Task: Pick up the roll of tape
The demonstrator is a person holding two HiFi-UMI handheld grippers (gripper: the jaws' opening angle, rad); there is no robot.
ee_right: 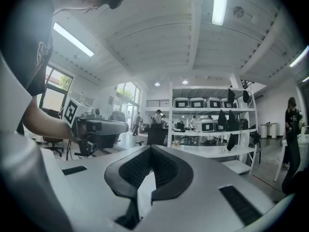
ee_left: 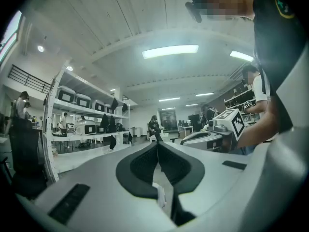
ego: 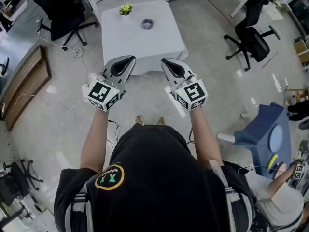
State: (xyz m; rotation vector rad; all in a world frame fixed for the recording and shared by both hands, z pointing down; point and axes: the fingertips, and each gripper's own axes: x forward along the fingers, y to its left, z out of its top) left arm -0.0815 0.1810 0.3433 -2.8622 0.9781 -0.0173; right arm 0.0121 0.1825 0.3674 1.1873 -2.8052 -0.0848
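1. The pale grey concrete floor (ego: 217,95) fills most of the head view, with thin cables lying loose on it at the left
2. A person in a black short-sleeved T-shirt (ego: 154,178) stands at the bottom of that view, both bare forearms stretched forward
3. A white square cloth-covered table (ego: 125,40) stands straight ahead of the person, at the top centre
4. A blue-grey boxy machine (ego: 268,129) sits on the floor at the right, well apart from the table
5. Two black swivel chairs (ego: 253,40) stand either side of the table, one at the right and one at the upper left
6. The white-and-black left gripper (ego: 129,60), with its square-marker cube at the back, is held level over the floor, its tip at the table's near edge in the head view; its own view shows the jaws pressed together with nothing between them
7. The matching white-and-black right gripper (ego: 165,62) is level beside it, a gap between the two; its jaws are also fully together and empty
8. The small dark blue-grey ring-shaped roll of tape (ego: 145,25) lies flat on the table's far half, well apart from both grippers
9. A small yellow-green leafy sprig (ego: 126,8) sits at the table's far edge, left of the roll of tape
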